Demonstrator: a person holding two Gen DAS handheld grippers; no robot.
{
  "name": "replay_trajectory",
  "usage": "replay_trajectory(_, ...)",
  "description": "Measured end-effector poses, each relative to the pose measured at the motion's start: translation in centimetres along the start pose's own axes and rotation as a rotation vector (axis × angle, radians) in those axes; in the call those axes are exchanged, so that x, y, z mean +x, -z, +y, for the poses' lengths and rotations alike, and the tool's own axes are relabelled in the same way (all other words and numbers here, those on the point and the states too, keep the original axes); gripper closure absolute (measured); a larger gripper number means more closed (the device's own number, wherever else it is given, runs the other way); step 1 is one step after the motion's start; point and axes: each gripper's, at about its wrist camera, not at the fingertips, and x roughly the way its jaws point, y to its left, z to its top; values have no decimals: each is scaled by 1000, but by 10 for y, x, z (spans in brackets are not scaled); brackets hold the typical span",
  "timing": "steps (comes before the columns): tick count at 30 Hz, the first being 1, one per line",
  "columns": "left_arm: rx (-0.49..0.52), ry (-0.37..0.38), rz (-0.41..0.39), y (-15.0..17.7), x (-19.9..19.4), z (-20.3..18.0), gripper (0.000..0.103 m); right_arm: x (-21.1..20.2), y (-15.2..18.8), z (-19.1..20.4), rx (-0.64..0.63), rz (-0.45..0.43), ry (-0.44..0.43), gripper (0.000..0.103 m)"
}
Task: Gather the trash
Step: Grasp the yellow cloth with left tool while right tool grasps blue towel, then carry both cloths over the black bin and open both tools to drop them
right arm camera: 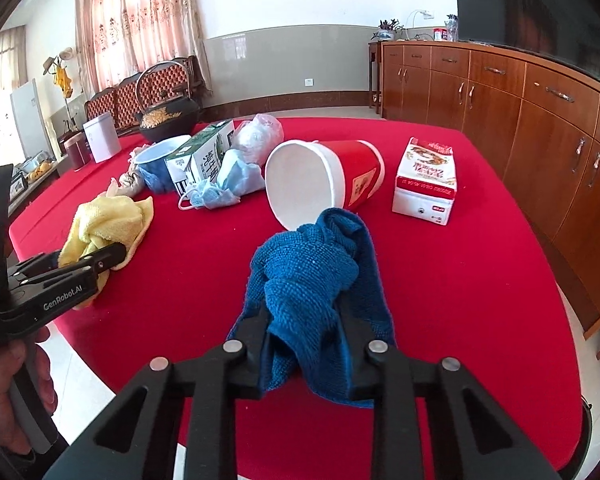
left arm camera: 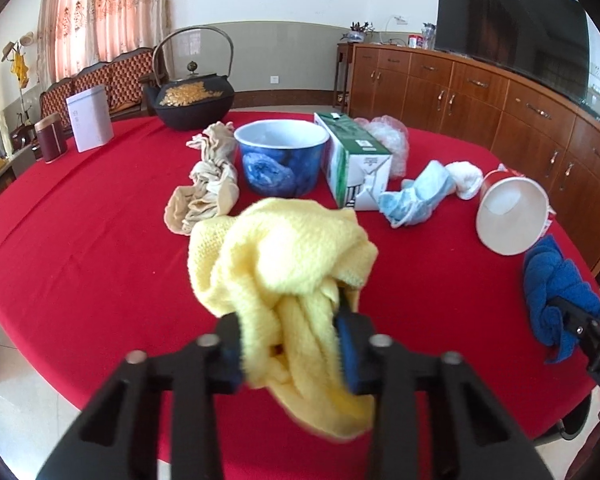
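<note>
Two tongs each squeeze a rag near the red-clothed bench: left tongs pinch a soft yellow cloth, right tongs pinch a fuzzy blue cloth. Farther off lies a tipped red paper cup.

Ahead of the left gripper, the bunched yellow cloth between its fingers blocks the direct line forward; beyond it stand the beige stocking bundle, the blue bowl and the green-and-white carton, packed close with no gap between them. To its left the red tablecloth lies bare. Ahead of the right gripper, the blue cloth reaches up to the mouth of the tipped red cup, closing that path. Open cloth shows between the cup and the red-and-white box, and on the near right. Between the two grippers runs a bare strip toward the face mask.
</note>
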Motion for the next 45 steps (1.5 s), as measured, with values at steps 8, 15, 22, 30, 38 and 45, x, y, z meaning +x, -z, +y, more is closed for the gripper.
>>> replay_trajectory(8,-28,58,-47,1,-27,-1,77,-28,1,-9,24,-48,10,77)
replay_trajectory(15,8,103,-78,1,-55,-24,77,-60,-1,-24,47,-98,39,77)
replay_trajectory(22,58,137,-96,2,-78,-50,77,-99,1,-45,74,-146,83,77)
replay_trajectory(30,124,208,-116,4,-97,-92,77,-139,17,-77,111,-175,144,77)
replay_trajectory(38,197,290,-123,8,-106,-138,77,-174,35,-118,162,-191,219,77)
replay_trajectory(45,247,358,-119,13,-111,-176,77,-200,52,-152,208,-195,289,77)
